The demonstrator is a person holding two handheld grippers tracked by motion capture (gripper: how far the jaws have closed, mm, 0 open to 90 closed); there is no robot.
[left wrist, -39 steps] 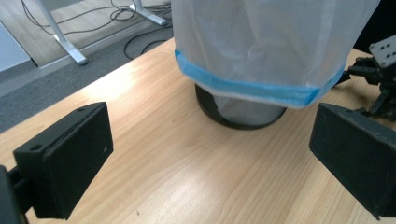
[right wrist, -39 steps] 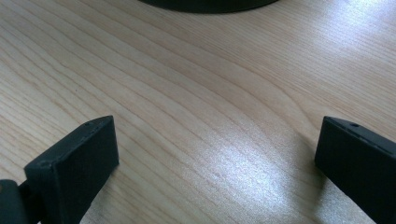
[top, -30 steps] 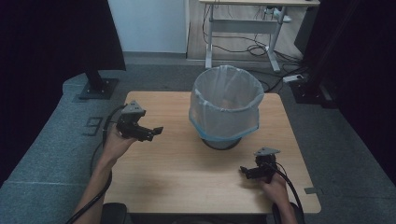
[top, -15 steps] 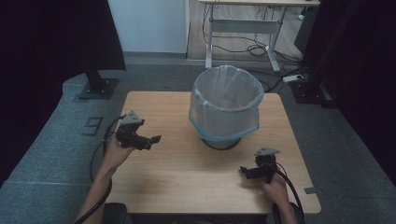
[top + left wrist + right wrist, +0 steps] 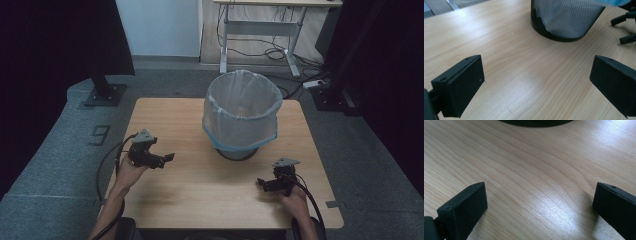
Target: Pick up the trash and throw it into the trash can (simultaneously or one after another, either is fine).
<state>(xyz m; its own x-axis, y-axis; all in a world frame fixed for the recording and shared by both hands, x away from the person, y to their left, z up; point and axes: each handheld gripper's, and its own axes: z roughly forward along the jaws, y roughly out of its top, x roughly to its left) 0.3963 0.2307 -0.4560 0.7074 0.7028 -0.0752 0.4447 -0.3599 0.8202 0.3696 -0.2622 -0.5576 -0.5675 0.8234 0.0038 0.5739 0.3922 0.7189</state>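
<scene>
The left claw (image 5: 167,158) hovers over the desk (image 5: 200,200) to the left of the bin (image 5: 242,116), its jaws spread wide with nothing between them, pointing toward the bin's base. The right claw (image 5: 260,184) sits in front of the bin and a little to its right, jaws also wide apart and empty, low over the bare wood. The bin, a black mesh basket lined with a pale bag edged in blue, stands upright toward the far side of the desk, apart from both claws.

Grey carpet floor (image 5: 60,150), white desk (image 5: 260,25)
</scene>
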